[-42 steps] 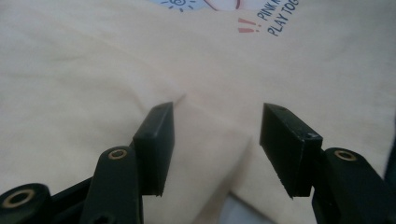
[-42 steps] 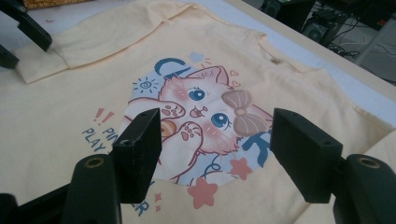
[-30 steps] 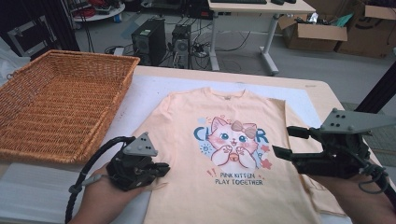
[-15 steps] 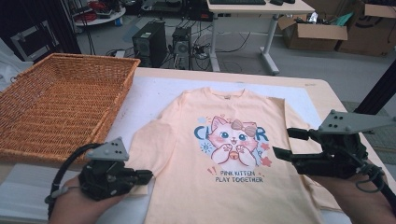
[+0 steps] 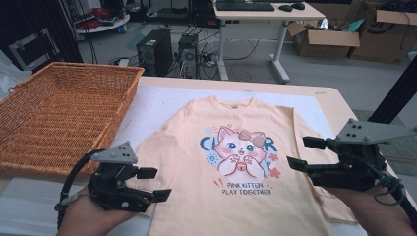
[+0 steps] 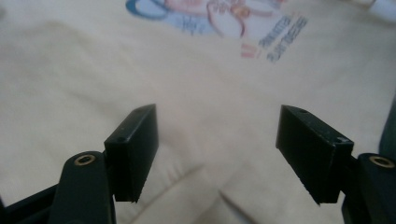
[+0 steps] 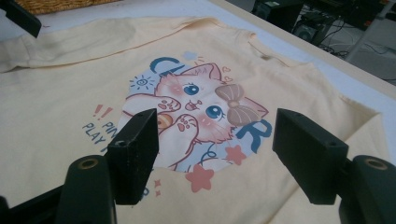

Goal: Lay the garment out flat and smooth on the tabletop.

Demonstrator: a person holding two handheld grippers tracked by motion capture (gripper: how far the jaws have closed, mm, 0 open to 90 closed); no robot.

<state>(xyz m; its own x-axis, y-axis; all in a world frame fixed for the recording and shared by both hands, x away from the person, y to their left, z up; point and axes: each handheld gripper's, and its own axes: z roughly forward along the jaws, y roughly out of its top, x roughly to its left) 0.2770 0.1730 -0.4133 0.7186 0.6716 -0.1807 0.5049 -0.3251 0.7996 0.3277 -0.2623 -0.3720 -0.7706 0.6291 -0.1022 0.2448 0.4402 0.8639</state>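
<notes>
From the high view, we're looking at a peach T-shirt (image 5: 236,167) lying flat, print side up, on the white table (image 5: 162,101), just right of the wicker basket (image 5: 59,113). The left gripper (image 5: 155,184) is sitting at the shirt's left edge; its jaws have just been opening and are standing apart with nothing between them. The right gripper (image 5: 305,153) is hovering at the shirt's right sleeve, jaws apart too.

In the left gripper view, we're seeing the spread jaws over plain fabric (image 6: 196,107), no cloth pinched.

In the right gripper view, the jaws are gaping over the kitten print (image 7: 196,112), holding nothing.
</notes>
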